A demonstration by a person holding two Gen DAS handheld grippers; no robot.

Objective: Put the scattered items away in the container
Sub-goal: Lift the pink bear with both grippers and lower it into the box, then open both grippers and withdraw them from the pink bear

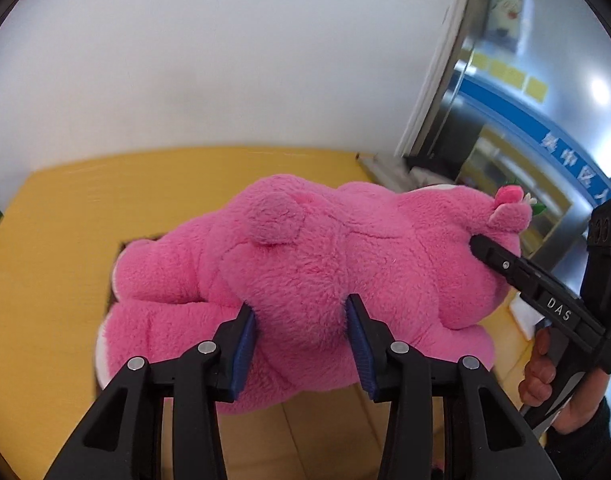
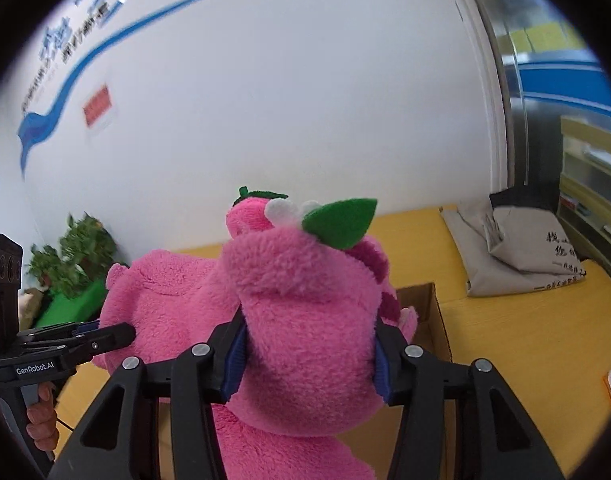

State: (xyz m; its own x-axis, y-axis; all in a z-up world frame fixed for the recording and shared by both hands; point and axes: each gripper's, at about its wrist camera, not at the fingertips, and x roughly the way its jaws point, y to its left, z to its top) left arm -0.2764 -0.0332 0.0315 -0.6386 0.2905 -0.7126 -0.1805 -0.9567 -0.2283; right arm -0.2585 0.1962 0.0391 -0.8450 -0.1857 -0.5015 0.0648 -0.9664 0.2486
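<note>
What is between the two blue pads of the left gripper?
A fold of the pink plush bear fills the gap of the left gripper; its blue pads press on it, in the left wrist view.

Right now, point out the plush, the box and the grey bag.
plush (image 1: 305, 264): left wrist view, its pink back.
box (image 2: 427, 308): right wrist view, its cardboard wall beside the plush.
grey bag (image 2: 505, 256): right wrist view, its printed side.

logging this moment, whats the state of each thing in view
pink plush bear: lifted, lying sideways over the box
left tongs: shut on the bear's body
right tongs: shut on the bear's head
cardboard box: open, on the yellow table
grey bag: slumped on the table
</note>
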